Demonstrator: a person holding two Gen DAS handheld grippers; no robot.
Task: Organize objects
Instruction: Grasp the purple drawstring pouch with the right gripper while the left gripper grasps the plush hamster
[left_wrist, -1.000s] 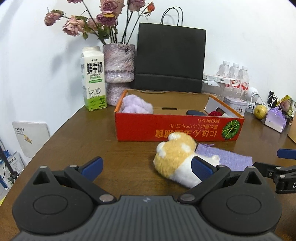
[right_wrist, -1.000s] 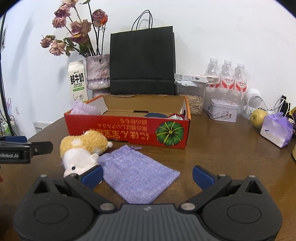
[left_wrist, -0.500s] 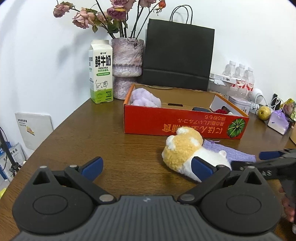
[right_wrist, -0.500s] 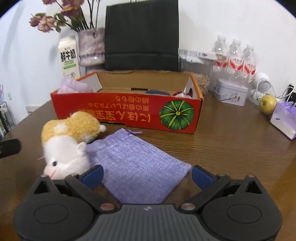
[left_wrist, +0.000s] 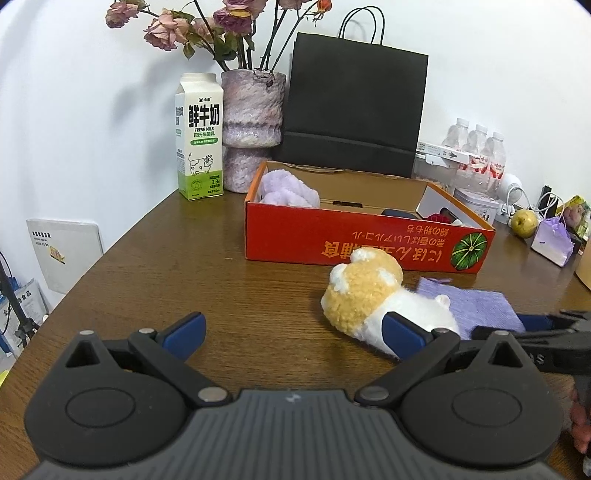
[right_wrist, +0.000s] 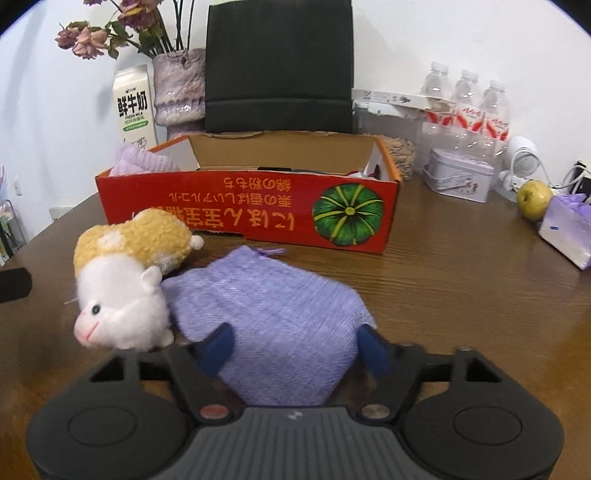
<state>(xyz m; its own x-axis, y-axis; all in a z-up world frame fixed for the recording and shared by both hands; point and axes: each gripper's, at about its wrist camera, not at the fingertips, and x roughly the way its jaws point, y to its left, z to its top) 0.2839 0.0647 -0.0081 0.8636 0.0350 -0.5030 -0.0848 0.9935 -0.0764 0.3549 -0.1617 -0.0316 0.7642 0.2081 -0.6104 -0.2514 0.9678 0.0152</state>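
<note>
1. Just in front of the red box (right_wrist: 247, 210), on the worktop (right_wrist: 461, 280), lies the purple pouch (right_wrist: 266, 310), flat, drawstring end toward the box.
2. Pouch looks light, limp woven fabric, likely empty; it should fold and sag when lifted. Not fragile, not slippery.
3. Right gripper (right_wrist: 295, 347) is over the pouch's near edge, which lies between its fingers. They've just been closing but stand half-wide; can't see the cloth pinched yet.
4. Best hold, I'd say: bunch the near corner and pinch through both layers, or take the drawstring neck. A flat pinch on thin cloth may slip.
5. Plush hamster (right_wrist: 125, 280) lies left of the box front, its white head touching the pouch's left edge. Soft, light, squashy; grab the body mid-way. Dragging the pouch may nudge it.
6. Left gripper (left_wrist: 291, 336) hangs over bare worktop, fingers wide apart, nothing between them; hamster sits just behind its right finger.
7. Worktop is dark brown wood grain, smooth, hard; cloth would slide easily on it.
8. Box is open-topped, with a lilac fluffy item (left_wrist: 288, 192) at its left end, and has room in the middle.
9. Behind the box: black paper bag (left_wrist: 354, 110), vase (left_wrist: 253, 125) with dried roses, milk carton (left_wrist: 199, 136). Right of it: water bottles (right_wrist: 469, 107), tin (right_wrist: 458, 177), apple (right_wrist: 533, 199). White wall behind.
</note>
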